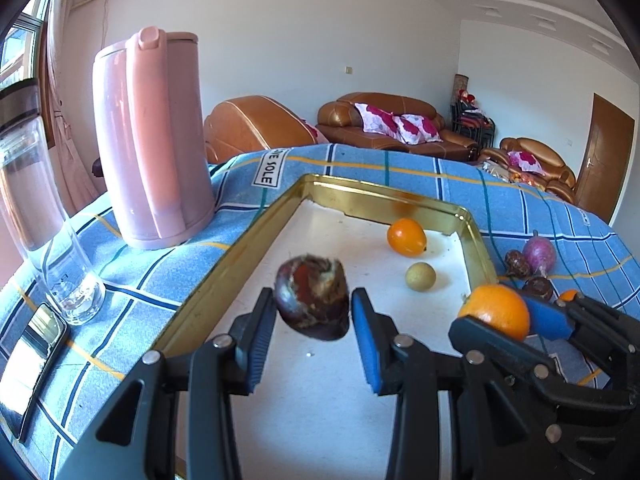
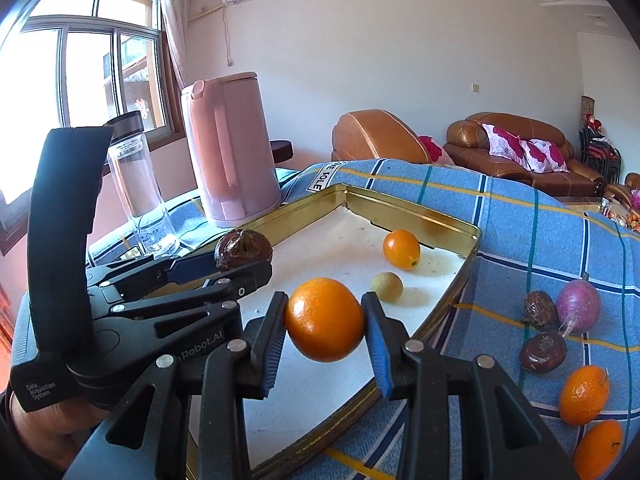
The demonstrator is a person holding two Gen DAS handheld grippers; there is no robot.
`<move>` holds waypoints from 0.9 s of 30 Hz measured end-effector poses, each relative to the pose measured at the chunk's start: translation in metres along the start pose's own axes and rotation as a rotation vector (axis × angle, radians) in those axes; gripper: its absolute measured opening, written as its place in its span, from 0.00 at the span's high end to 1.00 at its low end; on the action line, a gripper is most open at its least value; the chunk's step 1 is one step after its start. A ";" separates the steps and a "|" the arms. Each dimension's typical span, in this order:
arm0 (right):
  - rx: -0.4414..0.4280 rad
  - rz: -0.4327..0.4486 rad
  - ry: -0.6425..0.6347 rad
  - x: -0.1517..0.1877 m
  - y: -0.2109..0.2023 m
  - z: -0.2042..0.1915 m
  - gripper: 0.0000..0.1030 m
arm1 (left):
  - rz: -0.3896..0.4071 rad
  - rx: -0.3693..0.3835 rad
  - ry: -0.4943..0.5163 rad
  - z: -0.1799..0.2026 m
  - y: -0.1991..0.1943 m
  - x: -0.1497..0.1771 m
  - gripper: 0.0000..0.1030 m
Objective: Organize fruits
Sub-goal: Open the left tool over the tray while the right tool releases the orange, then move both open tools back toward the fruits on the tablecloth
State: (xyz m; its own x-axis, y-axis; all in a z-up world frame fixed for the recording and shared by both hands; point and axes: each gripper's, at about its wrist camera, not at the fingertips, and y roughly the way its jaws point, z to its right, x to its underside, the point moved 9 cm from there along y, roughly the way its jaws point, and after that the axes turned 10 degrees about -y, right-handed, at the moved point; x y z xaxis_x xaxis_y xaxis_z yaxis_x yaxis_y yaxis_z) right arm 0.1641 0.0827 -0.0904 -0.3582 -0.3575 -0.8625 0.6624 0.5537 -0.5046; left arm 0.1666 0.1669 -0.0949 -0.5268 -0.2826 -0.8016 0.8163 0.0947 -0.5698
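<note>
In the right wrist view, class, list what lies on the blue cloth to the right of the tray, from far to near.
Purple radish → upper brown water chestnut → lower brown water chestnut → orange → nearest orange, all on the cloth beside the tray.

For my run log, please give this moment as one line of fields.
left gripper: shut on dark fruit | right gripper: shut on orange | both above tray | in tray: two small fruits
</note>
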 end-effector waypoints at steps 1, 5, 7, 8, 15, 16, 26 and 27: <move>-0.002 0.003 0.002 0.000 0.000 0.000 0.61 | 0.004 -0.003 0.003 0.000 -0.001 0.000 0.59; -0.006 0.019 0.021 -0.001 -0.005 0.005 0.57 | 0.014 0.005 -0.012 -0.001 -0.005 -0.001 0.42; 0.002 0.026 0.037 0.000 -0.008 0.010 0.51 | 0.031 0.008 -0.022 -0.001 -0.009 -0.004 0.32; 0.010 0.030 0.043 -0.001 -0.011 0.013 0.48 | 0.040 0.017 -0.026 0.000 -0.011 -0.004 0.27; 0.053 0.065 0.073 -0.004 -0.028 0.027 0.38 | 0.093 0.031 -0.013 0.009 -0.021 -0.007 0.12; 0.055 0.061 0.075 -0.004 -0.027 0.028 0.38 | 0.093 0.028 -0.014 0.009 -0.020 -0.007 0.10; 0.125 0.081 0.083 -0.003 -0.057 0.047 0.37 | 0.073 0.068 0.024 0.033 -0.030 -0.004 0.09; 0.137 0.084 0.085 -0.002 -0.061 0.052 0.37 | 0.074 0.076 0.030 0.038 -0.033 -0.004 0.08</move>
State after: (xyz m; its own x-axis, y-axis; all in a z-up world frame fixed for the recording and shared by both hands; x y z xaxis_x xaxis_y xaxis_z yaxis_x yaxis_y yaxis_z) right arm 0.1583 0.0107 -0.0554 -0.3480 -0.2467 -0.9045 0.7737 0.4692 -0.4257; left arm 0.1508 0.1285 -0.0661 -0.4705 -0.2490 -0.8465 0.8681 0.0414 -0.4946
